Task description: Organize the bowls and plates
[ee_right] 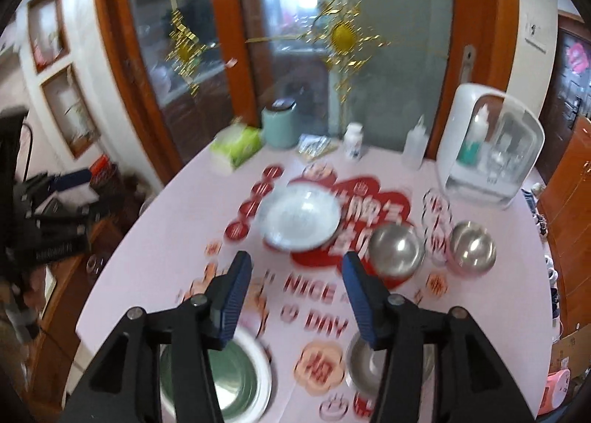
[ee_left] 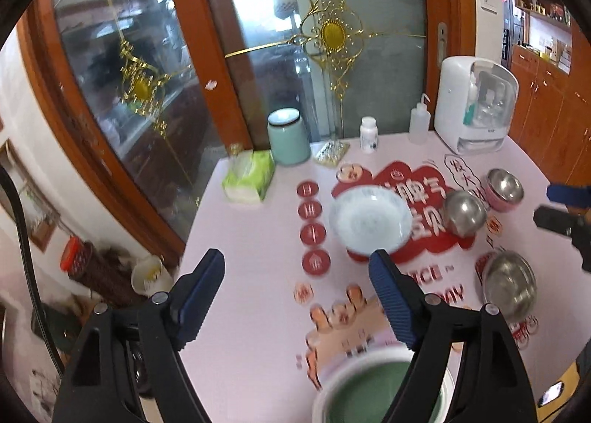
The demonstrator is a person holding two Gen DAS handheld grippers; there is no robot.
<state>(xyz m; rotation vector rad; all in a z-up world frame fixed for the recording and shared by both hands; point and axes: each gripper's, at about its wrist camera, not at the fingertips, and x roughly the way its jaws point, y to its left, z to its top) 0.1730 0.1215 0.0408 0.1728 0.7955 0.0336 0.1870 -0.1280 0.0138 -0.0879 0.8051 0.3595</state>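
A white patterned shallow bowl (ee_left: 369, 220) (ee_right: 299, 218) sits mid-table on the pink printed cloth. To its right stand a steel bowl (ee_left: 464, 212) (ee_right: 397, 249) and a pink-sided steel bowl (ee_left: 504, 185) (ee_right: 472, 246). Another steel bowl (ee_left: 511, 284) (ee_right: 364, 364) lies nearer. A white bowl with a green inside (ee_left: 380, 389) (ee_right: 221, 378) is at the near edge. My left gripper (ee_left: 295, 257) hangs open above the table with nothing between its fingers. My right gripper (ee_right: 296, 257) is open and empty too, above the cloth's lettering.
Along the table's back stand a green tissue pack (ee_left: 249, 177), a teal jar (ee_left: 288, 137), a white pill bottle (ee_left: 368, 135), a squeeze bottle (ee_left: 419, 124) and a white appliance (ee_left: 474, 105). Wood-framed glass doors rise behind. The table's left edge (ee_left: 195, 223) drops to floor clutter.
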